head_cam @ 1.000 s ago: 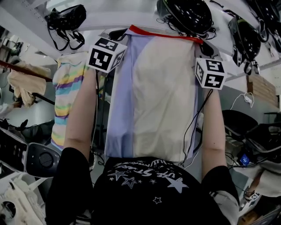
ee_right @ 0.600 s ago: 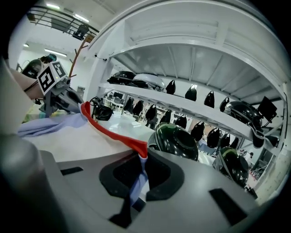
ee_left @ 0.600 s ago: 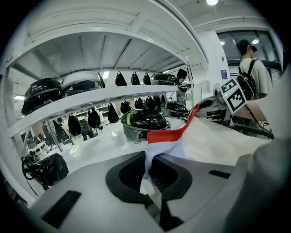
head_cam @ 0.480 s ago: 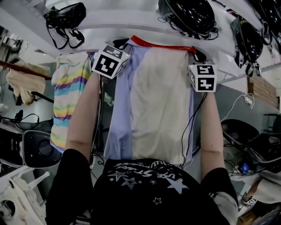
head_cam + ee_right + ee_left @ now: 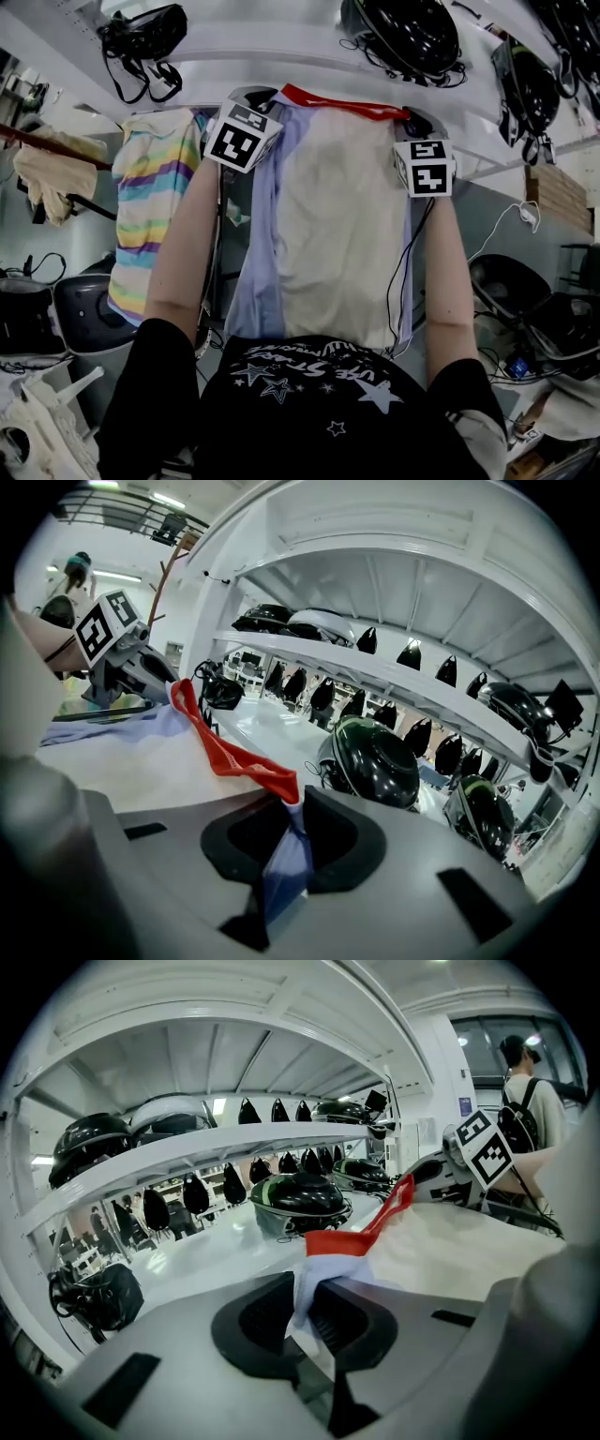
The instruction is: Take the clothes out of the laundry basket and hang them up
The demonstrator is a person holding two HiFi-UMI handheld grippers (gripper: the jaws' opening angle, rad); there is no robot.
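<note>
Your left gripper (image 5: 314, 1312) and right gripper (image 5: 289, 841) each pinch a top corner of the red-trimmed garment (image 5: 337, 216), the right jaws just easing apart around the cloth, its top edge stretched sideways between them.

A lavender-and-cream garment (image 5: 337, 234) is spread beside a hanging rainbow-striped shirt (image 5: 150, 216).

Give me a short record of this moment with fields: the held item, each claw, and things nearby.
held item: light blue and cream garment with a red edge, stretched between both claws
left claw: shut on one top corner of the garment
right claw: on the other top corner; jaws have just been opening, cloth between them
nearby: striped garment hanging at left; black helmet on shelf above
</note>
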